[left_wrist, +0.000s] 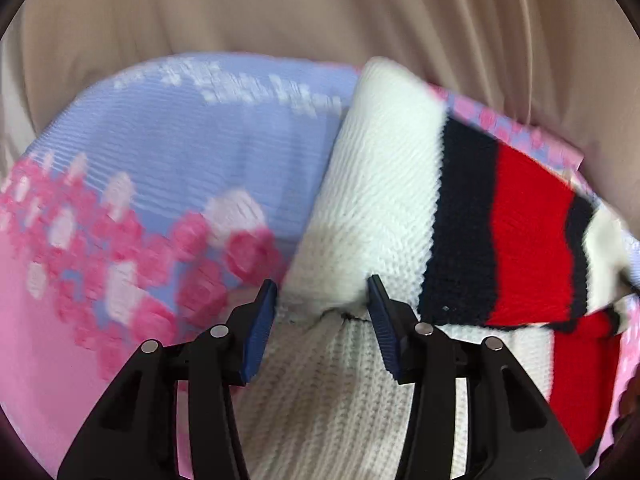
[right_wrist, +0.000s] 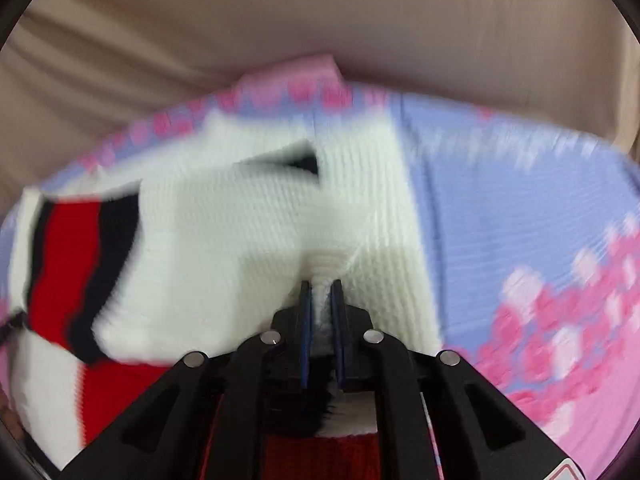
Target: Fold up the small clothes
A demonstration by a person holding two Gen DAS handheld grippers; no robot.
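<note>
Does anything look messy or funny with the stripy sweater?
The knit sweater is bunched and folded over crookedly on the pink and blue mat. The right gripper pinches a puckered white fold; the left gripper is open around another.

Setting: home, likely a bed. Evidence: rumpled beige sheet (left_wrist: 280,12) at 12 o'clock; pink-lilac patterned mat (left_wrist: 160,168) laid over it.

Wrinkled beige sheet (left_wrist: 280,12), pink-lilac floral mat (left_wrist: 180,152)
</note>
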